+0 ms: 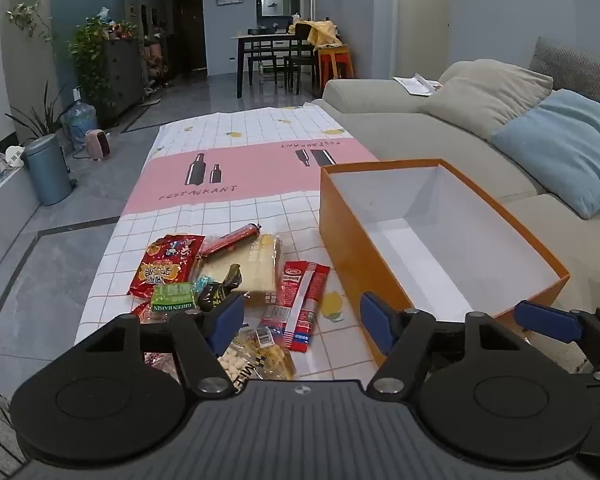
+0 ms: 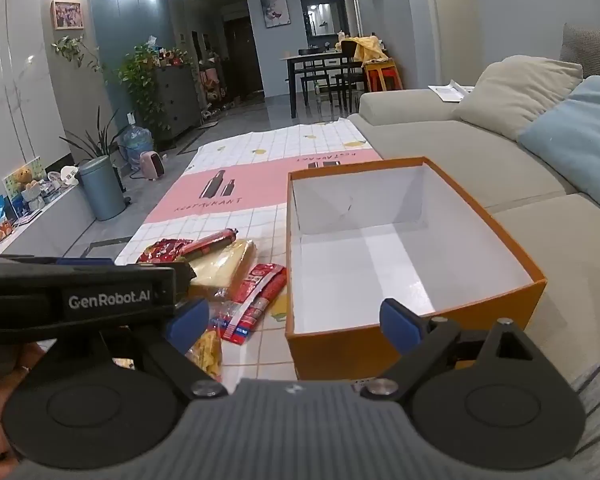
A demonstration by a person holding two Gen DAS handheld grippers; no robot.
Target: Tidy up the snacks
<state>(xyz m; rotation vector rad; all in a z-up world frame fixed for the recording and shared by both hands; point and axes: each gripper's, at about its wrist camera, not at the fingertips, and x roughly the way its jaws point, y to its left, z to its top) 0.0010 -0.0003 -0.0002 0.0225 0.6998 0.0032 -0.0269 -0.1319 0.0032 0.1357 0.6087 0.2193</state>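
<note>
2 hand-held grippers, left hand-held gripper (image 1: 302, 318) and right hand-held gripper (image 2: 296, 322), hover with jaws apart, holding nothing. Snack packets (image 1: 220, 276) lie heaped on the counter (image 1: 236, 216) beside an empty orange box (image 2: 416, 340). Overlapping wrappers risk a 2-packet grab.

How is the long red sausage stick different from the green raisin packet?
The sausage stick is a long, round tube; the green raisin packet is a short, flat rectangle. The sausage stick is dark red, the raisin packet bright green with white letters. The sausage stick lies at the far edge of the snack pile, the raisin packet nearer the left gripper. Both lie untouched on the tablecloth.
</note>
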